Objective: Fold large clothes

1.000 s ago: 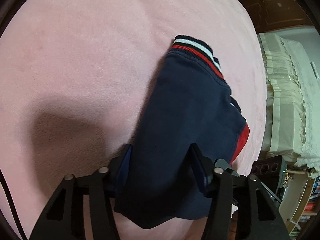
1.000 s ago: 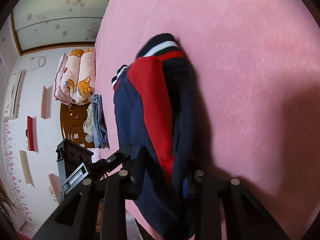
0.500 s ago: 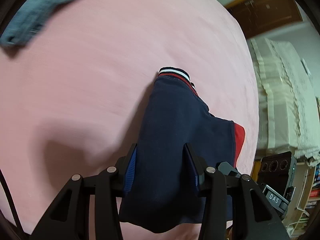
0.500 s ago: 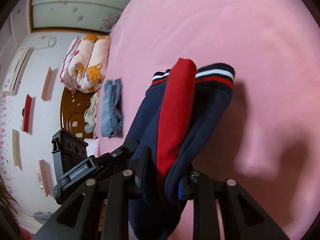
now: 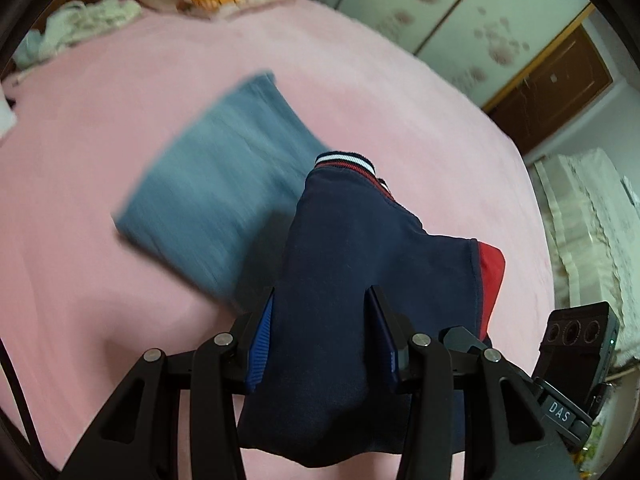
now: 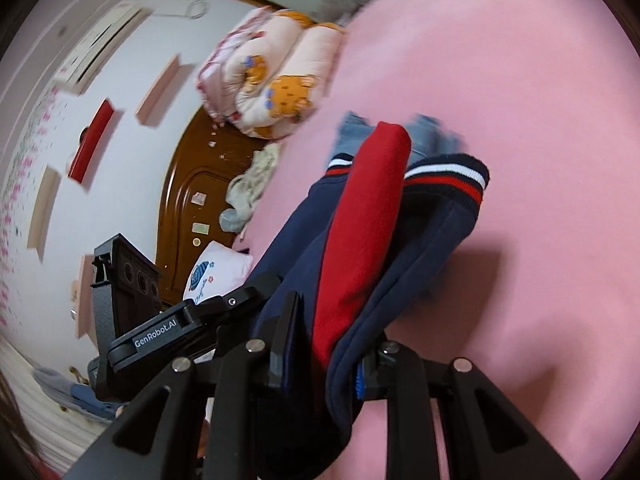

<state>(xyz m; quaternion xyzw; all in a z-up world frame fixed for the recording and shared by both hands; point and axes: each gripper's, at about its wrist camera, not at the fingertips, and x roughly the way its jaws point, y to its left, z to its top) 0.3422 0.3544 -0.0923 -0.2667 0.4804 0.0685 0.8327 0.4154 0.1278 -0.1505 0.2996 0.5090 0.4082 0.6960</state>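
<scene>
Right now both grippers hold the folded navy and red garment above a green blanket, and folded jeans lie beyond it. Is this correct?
Not quite: the blanket is pink, not green, as the left wrist view shows. The rest stands: the left gripper and right gripper hold the folded navy and red garment, with the folded jeans beyond it.

You have carried the folded navy garment (image 5: 340,280) across the pink bedspread (image 5: 100,280) toward the headboard; its far end now overlaps the folded grey-blue garment (image 5: 216,184), which was absent a second ago. The cartoon-print quilt (image 6: 272,84) now looms larger. Your left gripper (image 5: 320,336) has narrowed slightly on the cloth.
</scene>
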